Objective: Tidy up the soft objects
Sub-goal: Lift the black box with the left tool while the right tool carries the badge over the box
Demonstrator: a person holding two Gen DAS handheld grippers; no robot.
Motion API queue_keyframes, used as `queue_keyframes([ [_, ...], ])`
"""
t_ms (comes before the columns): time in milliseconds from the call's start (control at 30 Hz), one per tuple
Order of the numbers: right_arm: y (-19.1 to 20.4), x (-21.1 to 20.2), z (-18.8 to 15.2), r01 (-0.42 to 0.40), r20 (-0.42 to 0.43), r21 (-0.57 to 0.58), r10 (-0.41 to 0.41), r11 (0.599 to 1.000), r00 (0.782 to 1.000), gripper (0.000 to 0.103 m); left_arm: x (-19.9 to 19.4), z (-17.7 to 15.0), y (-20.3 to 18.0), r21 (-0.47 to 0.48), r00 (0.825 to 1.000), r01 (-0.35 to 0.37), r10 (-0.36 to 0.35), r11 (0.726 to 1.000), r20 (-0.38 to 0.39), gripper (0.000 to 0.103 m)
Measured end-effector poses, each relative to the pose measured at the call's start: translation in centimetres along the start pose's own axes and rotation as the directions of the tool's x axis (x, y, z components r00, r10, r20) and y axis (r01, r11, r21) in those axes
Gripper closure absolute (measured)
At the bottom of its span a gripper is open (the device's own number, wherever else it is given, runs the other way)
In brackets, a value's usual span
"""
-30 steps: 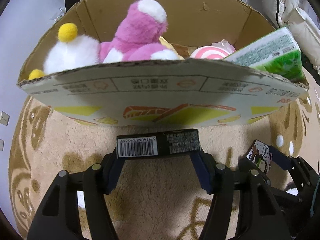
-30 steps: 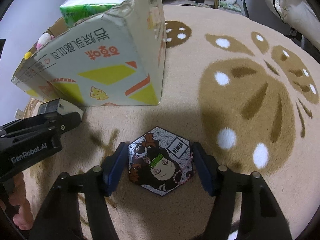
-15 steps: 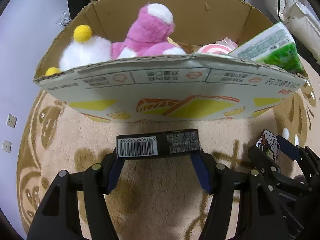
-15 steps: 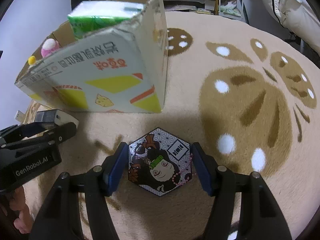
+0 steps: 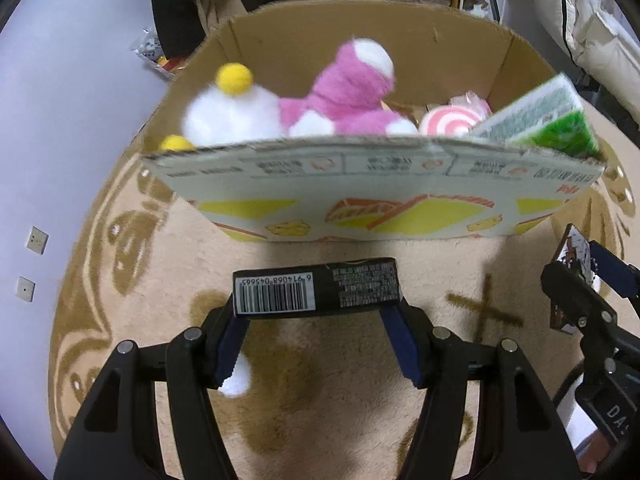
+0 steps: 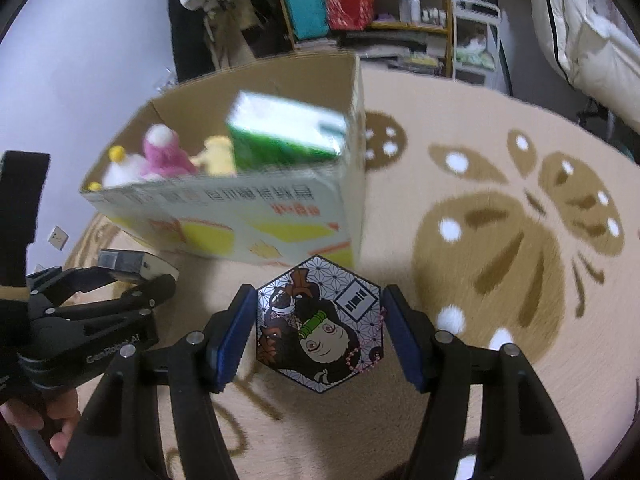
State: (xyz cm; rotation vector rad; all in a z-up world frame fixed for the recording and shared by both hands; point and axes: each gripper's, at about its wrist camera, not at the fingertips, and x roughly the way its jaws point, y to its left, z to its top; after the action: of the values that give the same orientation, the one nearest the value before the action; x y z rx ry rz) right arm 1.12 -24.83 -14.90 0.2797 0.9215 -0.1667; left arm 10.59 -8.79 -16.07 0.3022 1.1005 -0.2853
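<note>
My left gripper [image 5: 316, 320] is shut on a black packet with a barcode [image 5: 316, 293], held above the rug in front of the cardboard box [image 5: 372, 204]. My right gripper [image 6: 320, 320] is shut on a hexagonal cartoon-print pad [image 6: 320, 324], held near the box's front right corner [image 6: 280, 220]. The box holds a white and yellow plush [image 5: 228, 116], a pink plush [image 5: 348, 92], a pink swirl item [image 5: 452, 122] and a green tissue pack [image 5: 540, 120]. The left gripper [image 6: 120, 280] shows in the right wrist view; the right gripper [image 5: 580, 276] shows in the left wrist view.
A beige round rug with brown patterns [image 6: 500, 220] covers the floor. Shelves with bags and bottles [image 6: 360, 8] stand behind the box. White bedding [image 6: 592, 40] is at the far right. A grey wall with sockets [image 5: 36, 240] lies left.
Both grippers have risen with their items still held. The box now looks farther and lower, with more of its inside in view.
</note>
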Motion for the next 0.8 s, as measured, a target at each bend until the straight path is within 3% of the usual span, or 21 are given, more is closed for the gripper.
queue_keyframes([
  [267, 1.9, -3.8, 1.3, -0.021, 0.128, -0.044, 0.027, 0.999, 0.991, 0.035, -4.5, 1.2, 2.8, -0.058, 0.994, 0.024, -0.018, 0.998, 0.104, 0.04],
  [533, 4.0, -7.6, 3.9, -0.042, 0.264, -0.085, 0.063, 0.996, 0.962, 0.035, -9.7, 2.9, 3.8, -0.066, 0.969, 0.0, 0.017, 0.998, 0.246, 0.04],
  [800, 4.8, -8.3, 5.6, -0.058, 0.302, -0.107, 0.088, 0.993, 0.949, 0.035, -11.7, 4.8, 3.9, -0.058, 0.949, -0.04, 0.056, 0.998, 0.311, 0.04],
])
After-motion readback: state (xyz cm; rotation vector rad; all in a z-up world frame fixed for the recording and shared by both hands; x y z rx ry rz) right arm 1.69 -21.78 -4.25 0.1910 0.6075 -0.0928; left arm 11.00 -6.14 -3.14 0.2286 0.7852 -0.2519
